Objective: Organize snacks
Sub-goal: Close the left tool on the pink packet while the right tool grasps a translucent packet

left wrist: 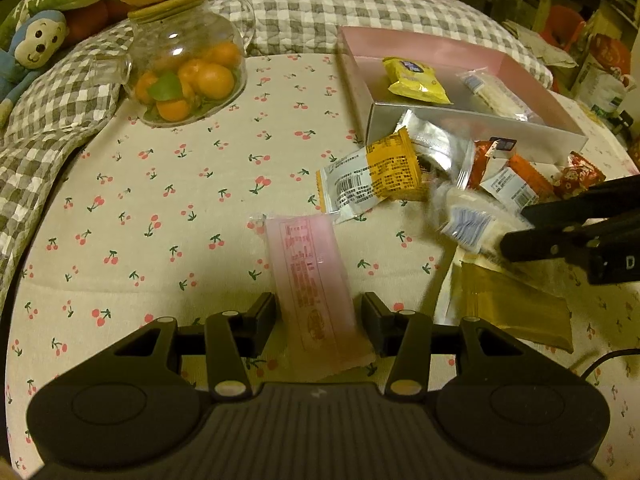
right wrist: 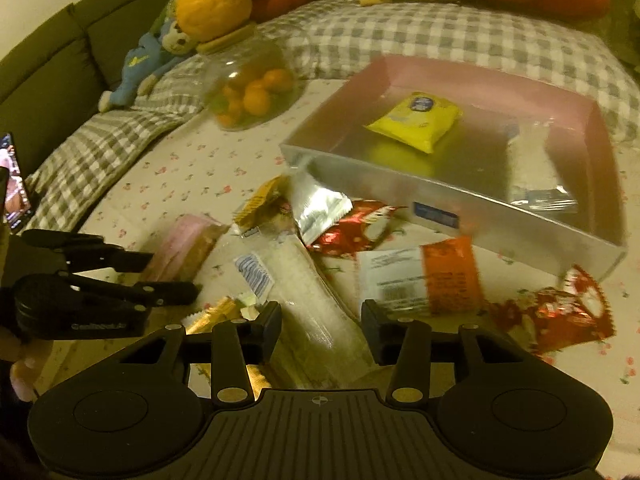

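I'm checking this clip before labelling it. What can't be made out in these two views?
- Left wrist view: the pink packet's near end is hidden behind the left tongs.
- Left wrist view: the gold packet is partly hidden under the right tongs.
- Right wrist view: motion blur makes the orange packet's print unreadable.
- Right wrist view: the phone is cut off by the left edge.

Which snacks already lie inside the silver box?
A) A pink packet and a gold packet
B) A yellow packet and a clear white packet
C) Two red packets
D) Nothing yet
B: inside the silver box, the yellow packet and the clear white packet rest on its floor, while the pink packet sits outside it, between the fingers of the left hand-held gripper.
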`<control>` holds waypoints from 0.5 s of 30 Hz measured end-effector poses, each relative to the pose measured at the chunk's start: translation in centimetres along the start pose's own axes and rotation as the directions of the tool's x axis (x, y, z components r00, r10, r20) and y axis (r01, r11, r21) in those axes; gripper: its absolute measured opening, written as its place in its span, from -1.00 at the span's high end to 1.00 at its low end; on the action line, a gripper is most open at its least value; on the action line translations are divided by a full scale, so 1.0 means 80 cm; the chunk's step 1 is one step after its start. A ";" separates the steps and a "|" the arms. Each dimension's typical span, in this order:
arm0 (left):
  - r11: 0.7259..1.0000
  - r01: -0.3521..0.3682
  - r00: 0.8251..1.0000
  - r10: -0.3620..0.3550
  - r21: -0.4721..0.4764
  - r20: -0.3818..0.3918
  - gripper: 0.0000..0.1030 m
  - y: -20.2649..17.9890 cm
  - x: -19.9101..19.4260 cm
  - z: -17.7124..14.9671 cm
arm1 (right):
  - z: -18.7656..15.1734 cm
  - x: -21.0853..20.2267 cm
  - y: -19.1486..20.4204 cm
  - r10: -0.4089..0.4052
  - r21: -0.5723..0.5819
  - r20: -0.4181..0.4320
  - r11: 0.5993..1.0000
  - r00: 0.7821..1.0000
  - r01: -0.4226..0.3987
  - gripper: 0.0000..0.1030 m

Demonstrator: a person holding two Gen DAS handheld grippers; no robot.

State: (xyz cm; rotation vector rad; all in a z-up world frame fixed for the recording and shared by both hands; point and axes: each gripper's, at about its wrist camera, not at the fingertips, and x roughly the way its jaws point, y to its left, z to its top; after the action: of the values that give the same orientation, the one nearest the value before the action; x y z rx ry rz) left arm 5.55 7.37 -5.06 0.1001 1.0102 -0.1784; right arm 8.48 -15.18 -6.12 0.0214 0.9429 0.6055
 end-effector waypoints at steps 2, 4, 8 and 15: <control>1.000 -0.002 1.000 0.002 -0.002 0.002 0.12 0.000 0.001 0.001 | 0.000 0.003 0.003 0.025 0.005 -0.004 1.000 1.000 -0.025 0.19; 1.000 -0.003 1.000 0.003 -0.003 0.004 0.13 -0.001 0.001 0.002 | -0.001 0.008 0.009 0.033 -0.001 -0.008 0.999 0.999 -0.033 0.20; 1.000 -0.004 1.000 0.004 -0.006 0.007 0.13 0.000 0.002 0.002 | -0.003 0.014 0.022 0.017 -0.048 -0.008 0.999 1.000 -0.017 0.13; 1.000 -0.010 1.000 0.011 -0.016 0.014 0.12 0.000 0.003 0.004 | -0.005 0.025 0.040 -0.044 -0.110 0.005 0.993 0.999 0.044 0.01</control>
State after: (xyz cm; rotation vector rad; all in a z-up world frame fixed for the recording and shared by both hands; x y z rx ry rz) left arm 5.96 7.27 -5.12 0.0898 0.9971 -0.1615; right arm 7.50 -11.59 -6.98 -0.0975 0.9041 0.6156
